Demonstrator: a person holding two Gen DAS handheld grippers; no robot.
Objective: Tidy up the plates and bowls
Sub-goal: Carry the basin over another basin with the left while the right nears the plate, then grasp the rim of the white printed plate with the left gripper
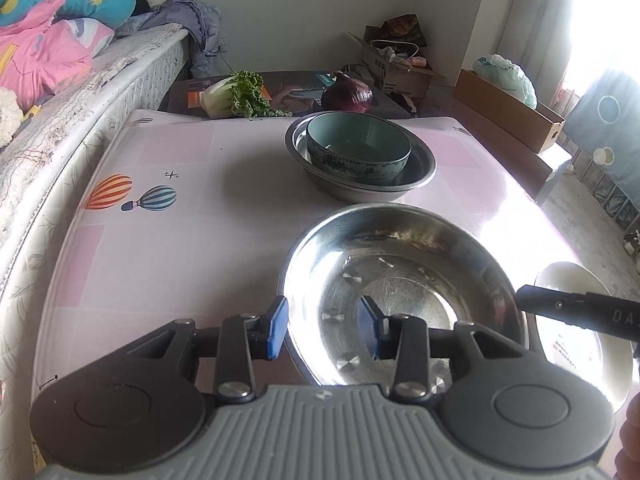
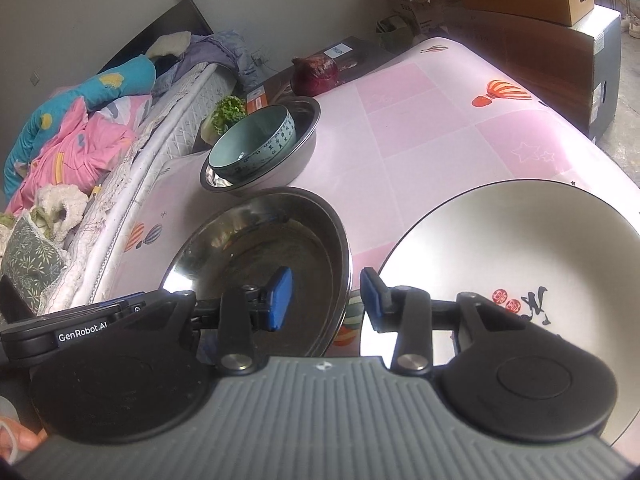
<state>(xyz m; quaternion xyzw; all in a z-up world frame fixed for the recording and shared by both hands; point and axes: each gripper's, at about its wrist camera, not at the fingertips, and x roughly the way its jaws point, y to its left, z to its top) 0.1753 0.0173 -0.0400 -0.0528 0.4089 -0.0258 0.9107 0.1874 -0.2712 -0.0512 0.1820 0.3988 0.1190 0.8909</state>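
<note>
**A:** Tabletop w/ pink balloon-print cloth point(image 1: 168, 240): left gripper point(image 1: 322, 330) sits astride the near-left rim of a steel bowl point(image 1: 404, 292), blue pads apart, one outside the wall, one inside. Neither pad seems to press the rim, so released, nothing held.

**B:** And the right gripper point(image 2: 326, 300)?

**A:** Same story. Jaws parted over the bowl's right rim, left pad inside the bowl, right pad over the gap btwn bowl and the white plate point(image 2: 516, 264). No grip visible. Its black arm shows at the right edge of the left wrist view.

**B:** Progress?

**A:** Partly done, by my read. Farther back, a teal bowl point(image 1: 358, 148) is already nested in a second steel basin point(image 1: 420, 168). Steel bowl up front stands alone on the cloth; white plate, w/ red and black lettering, lies just beside it at the near-right corner. Those two look like what's left to stack or group.

**B:** Anything in the way?

**A:** Table is mostly free btwn the front bowl and the nested pair. Off the far edge: leafy greens point(image 1: 240, 94) and a red cabbage point(image 1: 347, 94) on a dark box, cardboard boxes beyond. Bed w/ pink and blue bedding point(image 1: 52, 40) runs along the left side. Strong window glare at right washes out the plate's edge in the left wrist view.
</note>
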